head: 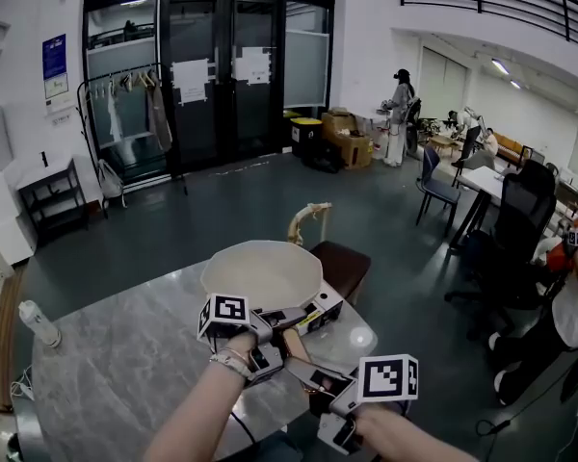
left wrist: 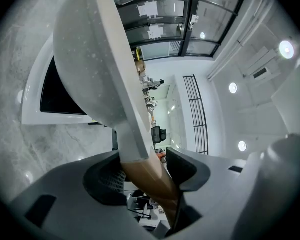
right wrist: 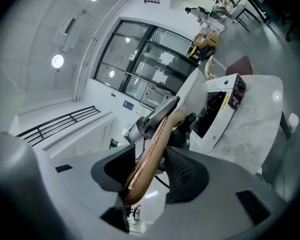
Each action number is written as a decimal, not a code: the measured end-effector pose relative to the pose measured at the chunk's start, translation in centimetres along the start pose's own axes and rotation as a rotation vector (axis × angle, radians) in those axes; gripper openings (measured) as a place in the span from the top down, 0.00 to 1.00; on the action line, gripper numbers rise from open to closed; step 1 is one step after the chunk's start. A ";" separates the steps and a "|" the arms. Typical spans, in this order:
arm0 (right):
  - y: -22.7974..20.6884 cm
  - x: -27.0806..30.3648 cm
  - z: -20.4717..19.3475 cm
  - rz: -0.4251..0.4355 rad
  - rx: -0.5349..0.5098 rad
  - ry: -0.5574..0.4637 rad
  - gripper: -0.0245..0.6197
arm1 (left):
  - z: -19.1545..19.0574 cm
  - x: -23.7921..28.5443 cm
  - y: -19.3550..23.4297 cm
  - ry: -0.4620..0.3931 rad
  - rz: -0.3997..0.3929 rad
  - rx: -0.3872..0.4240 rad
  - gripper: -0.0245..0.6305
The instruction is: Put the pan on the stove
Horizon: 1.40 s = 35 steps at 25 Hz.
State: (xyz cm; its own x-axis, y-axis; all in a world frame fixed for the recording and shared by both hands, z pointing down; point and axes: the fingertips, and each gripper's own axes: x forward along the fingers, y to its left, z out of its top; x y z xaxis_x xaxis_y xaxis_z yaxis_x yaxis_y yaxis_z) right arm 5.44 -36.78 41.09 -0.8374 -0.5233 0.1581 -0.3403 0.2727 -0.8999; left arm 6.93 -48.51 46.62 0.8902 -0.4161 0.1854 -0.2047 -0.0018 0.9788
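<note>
— While the pan (head: 262,272) is off the table (head: 125,364), what has hold of it?

— Both tools. The left tool (left wrist: 145,173) is clamped on the wooden handle (left wrist: 149,179), right where the handle meets the pan body; the right tool (right wrist: 149,170) is clamped on the same handle nearer its free end, just behind the left tool; neither is empty.

— Where is the pan relative to them?

— Directly ahead of the left tool's jaws, bowl upward, carried in the air. The stove (left wrist: 32,111), white with a black glass top, lies below and ahead of both tools, largely under the pan. Whether the base touches the glass I cannot say for certain; the left gripper view suggests a gap.

— Which step is in hand?

— In my judgement, the carry has brought the pan over the stove and the lowering is in hand; the placement itself is not yet done.

— What does the next move call for?

— Both tools need to come down together, so that the handle does not twist between the two grips. The base should stay level and centred over the black glass, clear of the control strip at the stove's far end. The jaws should part only once the pan rests on its own weight. I would release the right tool first, since the left tool is nearer the load and steadies it better.
</note>
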 end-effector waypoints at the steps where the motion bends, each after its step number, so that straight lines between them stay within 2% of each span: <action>1: -0.3 0.3 0.2 -0.006 -0.008 0.005 0.66 | 0.4 0.1 0.3 -0.003 -0.001 -0.003 0.59; 6: -1.2 1.6 0.8 -0.012 -0.005 0.017 0.66 | 1.8 0.6 1.3 -0.008 -0.008 -0.014 0.59; 10: -2.4 2.0 1.1 -0.056 -0.027 0.040 0.66 | 2.4 0.8 1.9 -0.006 -0.013 -0.022 0.59; 15: -2.4 2.7 1.2 -0.048 -0.051 0.076 0.66 | 2.9 0.9 2.2 0.001 -0.025 -0.029 0.59; 26: -4.9 1.7 0.1 -0.069 -0.034 0.082 0.68 | 1.7 1.7 3.7 0.028 0.027 0.015 0.59; 35: -6.5 1.2 0.0 -0.056 -0.063 0.093 0.69 | 1.7 2.4 4.4 0.006 0.037 0.042 0.60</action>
State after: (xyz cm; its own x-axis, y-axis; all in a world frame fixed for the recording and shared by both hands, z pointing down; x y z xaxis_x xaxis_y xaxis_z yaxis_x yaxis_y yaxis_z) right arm 6.62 -39.13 47.11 -0.8511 -0.4632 0.2471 -0.4117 0.2970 -0.8616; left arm 7.48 -51.03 51.26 0.8838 -0.4115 0.2225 -0.2547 -0.0245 0.9667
